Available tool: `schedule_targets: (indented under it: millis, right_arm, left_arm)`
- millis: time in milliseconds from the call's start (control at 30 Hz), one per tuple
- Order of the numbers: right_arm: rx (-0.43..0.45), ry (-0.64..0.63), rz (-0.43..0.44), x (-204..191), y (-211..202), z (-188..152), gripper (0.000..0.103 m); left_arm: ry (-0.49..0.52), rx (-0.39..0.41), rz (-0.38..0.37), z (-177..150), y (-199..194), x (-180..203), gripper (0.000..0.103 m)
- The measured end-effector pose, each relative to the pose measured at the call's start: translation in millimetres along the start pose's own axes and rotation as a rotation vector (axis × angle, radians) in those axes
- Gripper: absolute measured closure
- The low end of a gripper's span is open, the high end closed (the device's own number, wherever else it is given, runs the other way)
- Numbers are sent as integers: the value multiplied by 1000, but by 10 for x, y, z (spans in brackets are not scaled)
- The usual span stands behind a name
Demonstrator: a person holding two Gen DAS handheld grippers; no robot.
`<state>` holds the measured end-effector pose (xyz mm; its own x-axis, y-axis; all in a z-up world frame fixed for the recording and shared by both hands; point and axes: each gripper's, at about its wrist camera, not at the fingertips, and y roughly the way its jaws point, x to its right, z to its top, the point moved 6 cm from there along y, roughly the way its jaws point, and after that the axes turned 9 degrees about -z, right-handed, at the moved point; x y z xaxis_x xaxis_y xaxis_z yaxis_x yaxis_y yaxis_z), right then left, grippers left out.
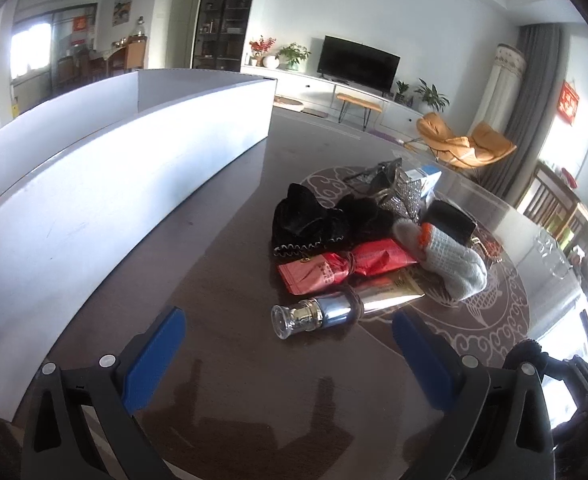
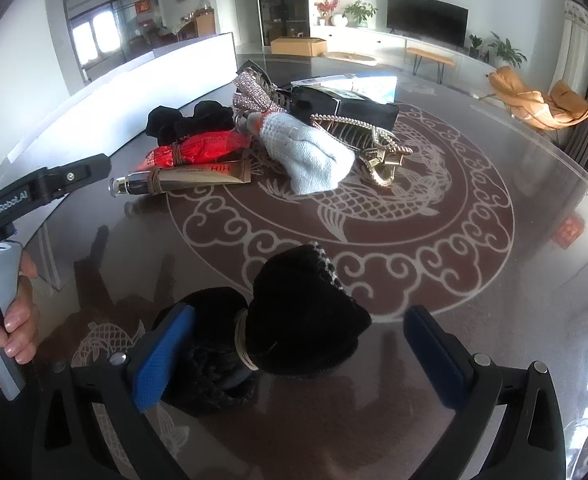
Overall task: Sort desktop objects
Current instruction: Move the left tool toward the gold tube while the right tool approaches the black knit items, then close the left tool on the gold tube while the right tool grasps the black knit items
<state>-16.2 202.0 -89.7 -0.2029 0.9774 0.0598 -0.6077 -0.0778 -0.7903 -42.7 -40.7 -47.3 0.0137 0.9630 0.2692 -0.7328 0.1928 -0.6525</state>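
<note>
A pile lies on the glass table: a black velvet bow (image 1: 314,222), a red packet (image 1: 346,268) tied with string, a gold tube with a clear cap (image 1: 326,314), a white knit glove (image 1: 450,264), and glittery hair clips (image 1: 398,192). My left gripper (image 1: 289,344) is open, just short of the tube's cap. In the right wrist view a second black velvet bow (image 2: 294,328), tied with cord, lies between the blue fingers (image 2: 161,356) of my open right gripper (image 2: 298,344). Farther off sit the tube (image 2: 197,178), the glove (image 2: 310,152) and a gold claw clip (image 2: 374,148).
A long white box (image 1: 105,168) runs along the table's left side. A black case (image 2: 354,106) and a blue-white carton (image 2: 366,84) sit behind the pile. A hand (image 2: 5,328) holds the left gripper's handle. The table edge curves at the right.
</note>
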Motion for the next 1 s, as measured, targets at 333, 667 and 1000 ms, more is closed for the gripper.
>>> schedule_targets:
  millis: [333, 667, 1000]
  right_arm:
    - [20, 61, 4, 57, -20, -67, 0]
    - [50, 157, 1, 244, -75, -60, 0]
    - [61, 225, 16, 327, -73, -37, 0]
  left_arm:
    - [248, -171, 36, 56, 529, 279, 0]
    - [474, -357, -255, -362, 376, 738, 0]
    - [429, -392, -230, -144, 752, 865, 0]
